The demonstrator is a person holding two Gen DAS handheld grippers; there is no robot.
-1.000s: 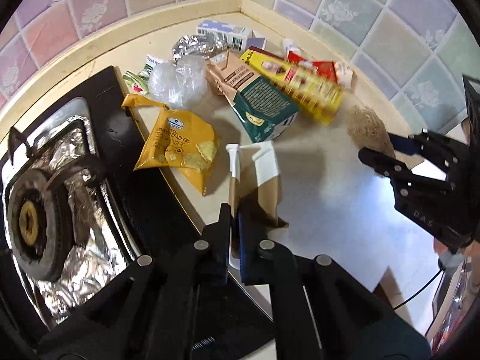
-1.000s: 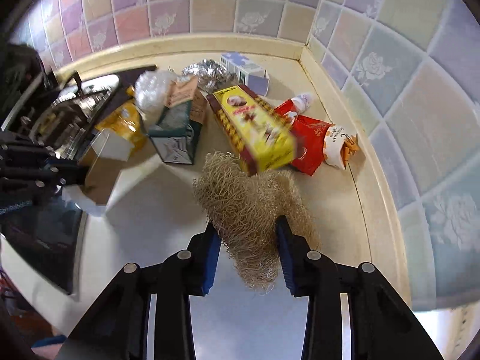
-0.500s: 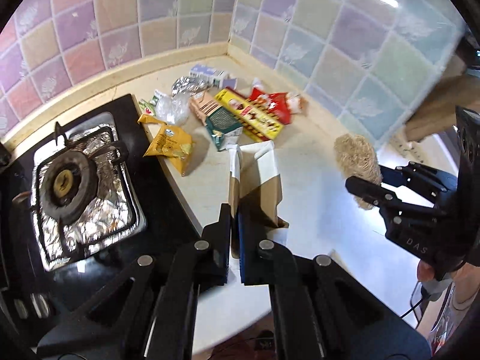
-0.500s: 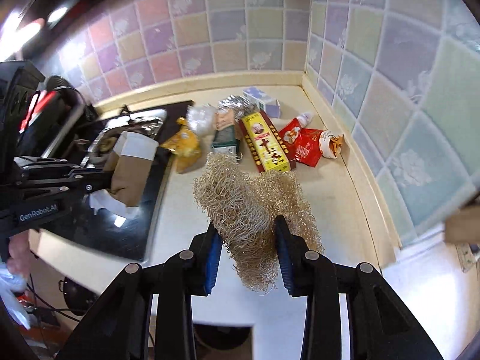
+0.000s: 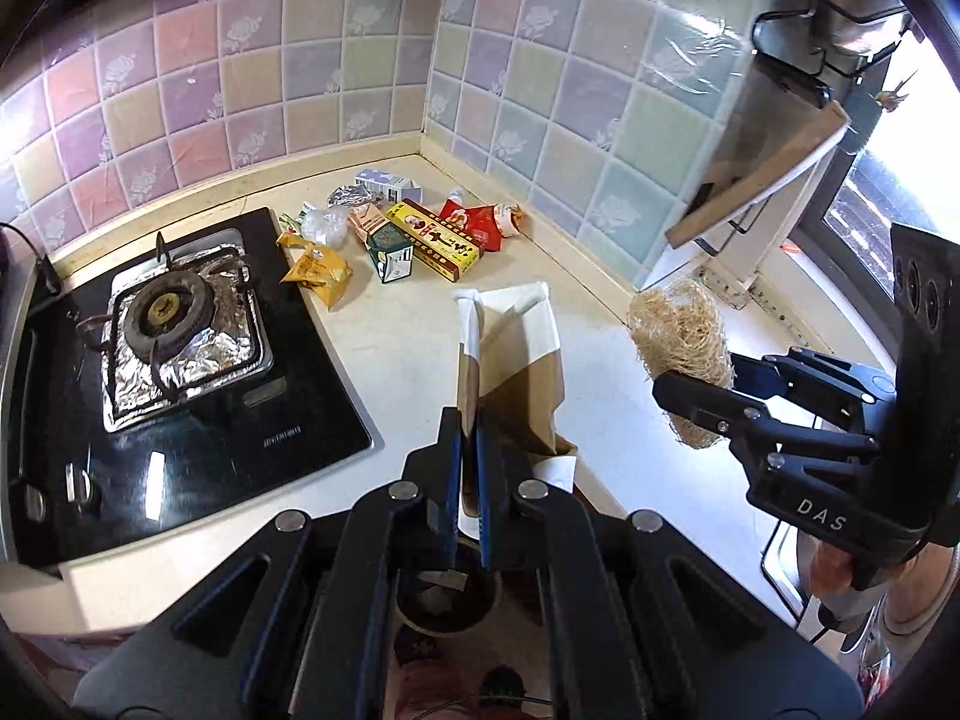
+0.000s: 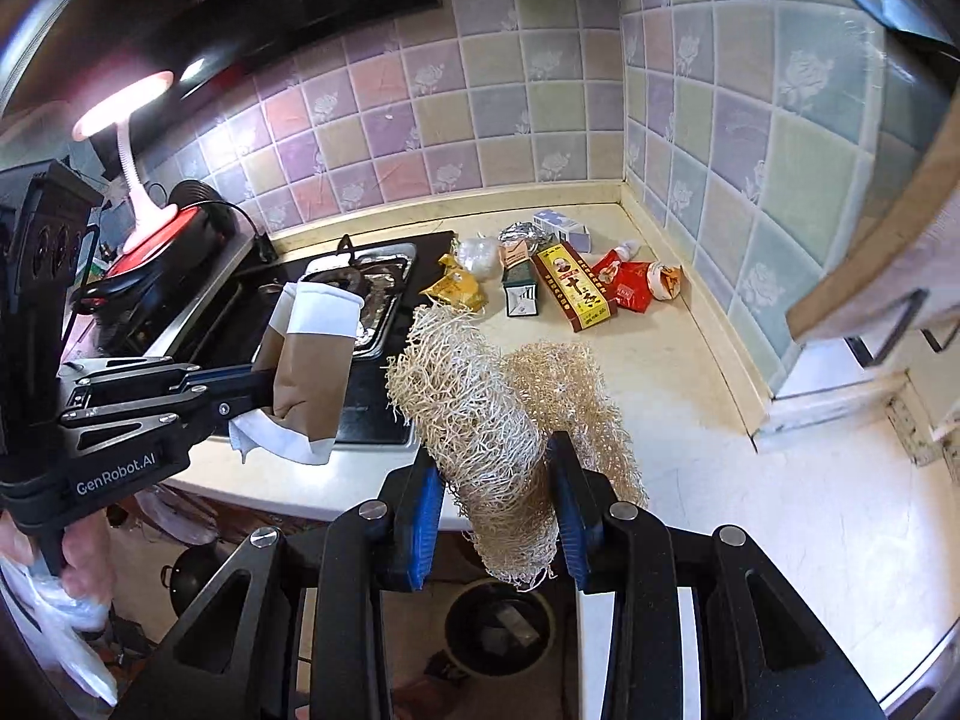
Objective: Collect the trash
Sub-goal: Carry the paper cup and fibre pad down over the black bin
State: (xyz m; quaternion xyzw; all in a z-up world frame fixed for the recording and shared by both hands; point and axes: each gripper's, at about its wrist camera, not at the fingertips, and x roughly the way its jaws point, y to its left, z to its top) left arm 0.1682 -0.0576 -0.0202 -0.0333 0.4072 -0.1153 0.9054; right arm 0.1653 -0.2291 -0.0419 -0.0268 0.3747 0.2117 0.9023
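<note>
My left gripper (image 5: 469, 420) is shut on a crumpled brown-and-white paper bag (image 5: 516, 360), held in the air above the counter's front edge. My right gripper (image 6: 495, 462) is shut on a straw-coloured fibrous loofah scrubber (image 6: 474, 396) that sticks out past its blue pads. Each view shows the other tool: the left gripper (image 6: 258, 384) with its paper bag (image 6: 312, 360), and the loofah (image 5: 678, 330) beside it. A dark round bin (image 6: 501, 624) stands on the floor below both. More trash lies in the counter's far corner: a yellow cracker bag (image 5: 318, 267), a green carton (image 5: 390, 249), a long yellow box (image 5: 441, 240) and a red packet (image 5: 474, 225).
A black gas hob (image 5: 174, 324) lined with foil fills the counter's left side. A pink lamp (image 6: 129, 138) stands beyond the hob. A wooden board (image 5: 768, 168) hangs on the right wall. A hand with a plastic bag (image 6: 60, 630) is at the lower left.
Both grippers have risen and drawn back from the corner, carrying the paper bag and the loofah. The trash pile now looks far off, and the bin on the floor has come into view.
</note>
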